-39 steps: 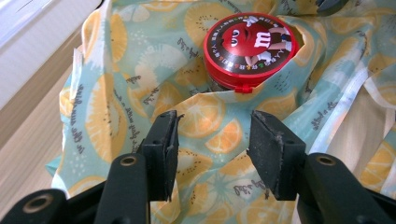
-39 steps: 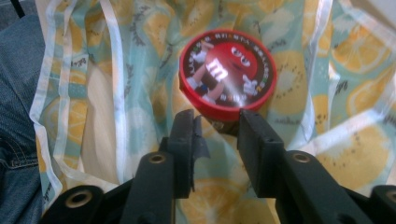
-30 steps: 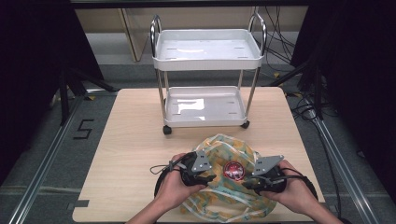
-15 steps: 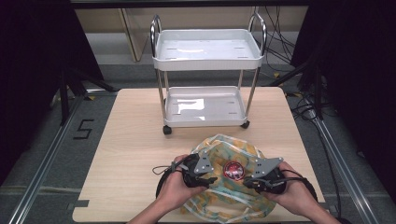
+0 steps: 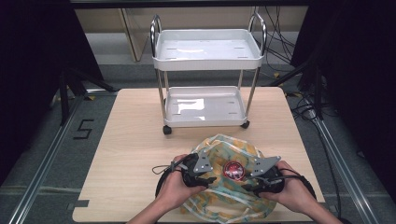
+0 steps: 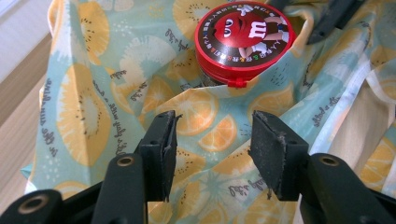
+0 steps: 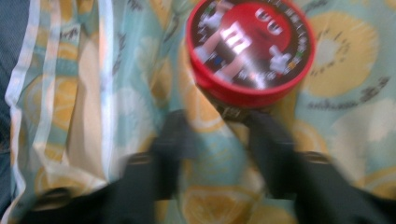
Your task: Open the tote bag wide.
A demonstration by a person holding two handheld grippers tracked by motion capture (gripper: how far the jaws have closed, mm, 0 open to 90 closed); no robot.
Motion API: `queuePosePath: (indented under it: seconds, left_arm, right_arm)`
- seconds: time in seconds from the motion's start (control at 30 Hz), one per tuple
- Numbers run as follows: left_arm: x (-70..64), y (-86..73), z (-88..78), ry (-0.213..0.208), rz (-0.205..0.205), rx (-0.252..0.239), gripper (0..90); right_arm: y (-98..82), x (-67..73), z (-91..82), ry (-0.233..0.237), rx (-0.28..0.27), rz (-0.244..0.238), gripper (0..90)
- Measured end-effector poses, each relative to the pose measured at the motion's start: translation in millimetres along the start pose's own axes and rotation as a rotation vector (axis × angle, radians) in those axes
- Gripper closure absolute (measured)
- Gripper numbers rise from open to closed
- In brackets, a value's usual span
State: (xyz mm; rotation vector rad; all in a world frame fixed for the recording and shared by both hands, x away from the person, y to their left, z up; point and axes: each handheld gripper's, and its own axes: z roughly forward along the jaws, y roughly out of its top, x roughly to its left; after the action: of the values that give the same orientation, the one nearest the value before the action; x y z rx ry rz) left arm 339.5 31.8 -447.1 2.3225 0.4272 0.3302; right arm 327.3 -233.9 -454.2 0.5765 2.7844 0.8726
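Observation:
A cloth bag (image 5: 223,201) printed with citrus slices lies crumpled at the table's near edge, its fabric gathered around a round can with a red lid (image 5: 234,170). My left gripper (image 5: 211,179) comes in from the left and my right gripper (image 5: 248,185) from the right, each held in a hand. In the left gripper view the can (image 6: 244,35) rises from the cloth (image 6: 93,93) just beyond my left gripper (image 6: 212,140), whose jaws stand apart over a fold. The right gripper view is blurred. There my right gripper (image 7: 219,135) has just been opening, a ridge of cloth (image 7: 70,93) between its jaws below the can (image 7: 250,49).
A white two-shelf cart (image 5: 205,49) on castors stands at the far middle of the wooden table (image 5: 130,140). Bare tabletop lies to the left of the hands. Cables run along the floor at the right.

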Motion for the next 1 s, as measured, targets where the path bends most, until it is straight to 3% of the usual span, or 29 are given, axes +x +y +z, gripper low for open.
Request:
queuePosePath:
  seconds: [0.03,0.07,0.1,0.17,0.23,0.33,0.37,0.53,0.57,0.7,0.73,0.9,1.0]
  left_arm:
    - [0.0,0.0,0.0,-0.002,0.001,0.001,50.7]
    - [0.0,-0.1,0.2,-0.002,0.001,0.000,50.7]
    - [0.1,-0.1,0.4,-0.002,0.001,0.001,50.7]
    - [0.0,0.0,0.8,-0.002,0.000,0.001,50.7]
    - [0.1,0.1,0.8,0.001,0.005,0.006,50.1]
    - [-1.1,0.2,1.3,-0.010,-0.002,-0.001,49.5]
    - [-1.5,0.9,1.0,-0.016,0.002,-0.004,48.8]
    - [-7.2,3.5,0.9,-0.050,0.006,-0.029,48.6]
    - [-11.4,6.2,0.7,-0.068,0.032,-0.039,49.1]
    - [-21.4,11.6,2.3,-0.113,0.058,-0.064,49.6]
    - [-23.8,14.0,2.4,-0.129,0.092,-0.059,49.6]
    - [-39.6,21.5,9.2,-0.197,0.109,-0.079,48.4]
    - [-43.8,24.9,13.4,-0.206,0.139,-0.082,47.5]
  right_arm:
    - [-0.5,2.7,-0.7,0.017,0.014,0.010,73.8]
    - [-0.5,2.7,-0.7,0.017,0.014,0.010,73.8]
    - [-0.1,1.0,0.0,0.023,0.003,-0.034,76.5]
    - [-0.8,6.5,0.2,0.049,-0.012,-0.013,85.0]
    - [-0.2,9.5,0.0,0.067,-0.009,-0.037,87.7]
    - [0.2,11.0,-0.2,0.083,-0.013,-0.075,88.9]
    - [-0.1,13.5,0.0,0.108,0.004,-0.087,90.0]
    - [-2.5,17.5,2.7,0.148,0.014,-0.092,90.0]
    - [-4.2,17.7,4.2,0.166,0.015,-0.104,90.0]
    - [-6.7,20.2,5.7,0.201,0.031,-0.112,90.0]
    - [-6.7,20.2,5.7,0.201,0.031,-0.112,90.0]
    - [-8.0,23.3,6.7,0.203,0.044,-0.107,89.9]
    - [-8.5,23.3,6.8,0.206,0.042,-0.106,89.7]
